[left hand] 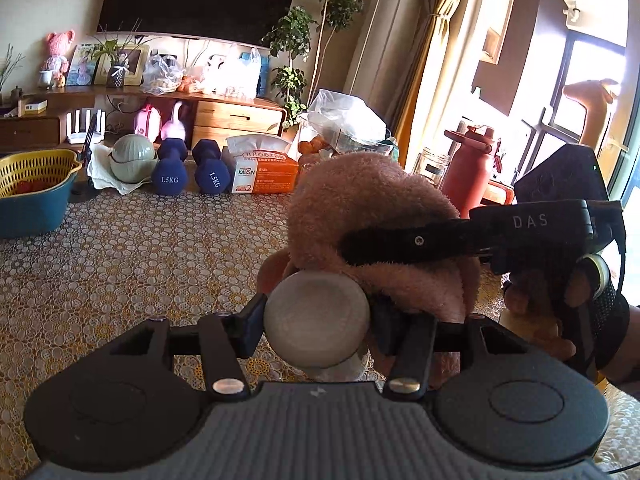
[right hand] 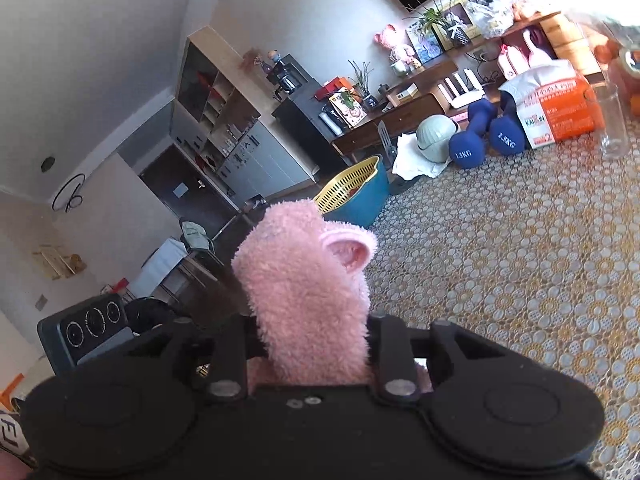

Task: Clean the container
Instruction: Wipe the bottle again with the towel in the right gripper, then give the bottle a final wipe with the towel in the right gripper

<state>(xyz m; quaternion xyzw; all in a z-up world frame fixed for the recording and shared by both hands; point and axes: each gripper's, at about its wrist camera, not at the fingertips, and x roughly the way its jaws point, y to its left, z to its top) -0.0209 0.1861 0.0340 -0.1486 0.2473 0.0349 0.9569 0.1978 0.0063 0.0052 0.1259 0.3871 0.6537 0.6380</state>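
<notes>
In the left wrist view my left gripper (left hand: 318, 320) is shut on the container (left hand: 316, 314). Its round grey-white end faces the camera, and clear glass shows below it. A fluffy pink cloth (left hand: 372, 208) bulges over the container's far side. My right gripper (left hand: 360, 246), black and marked DAS, reaches in from the right, one finger lying across the cloth, with a gloved hand (left hand: 580, 300) holding it. In the right wrist view the right gripper (right hand: 296, 280) is shut on the pink cloth (right hand: 304, 288), which sticks out forward and hides its fingertips.
A patterned yellow tablecloth (left hand: 140, 264) covers the table. At its far edge stand a yellow-and-blue basket (left hand: 36, 184), a pale green pot (left hand: 132, 158), two blue dumbbells (left hand: 192, 168), a tissue box (left hand: 260, 172), a red bottle (left hand: 472, 164) and a glass jar (left hand: 432, 164).
</notes>
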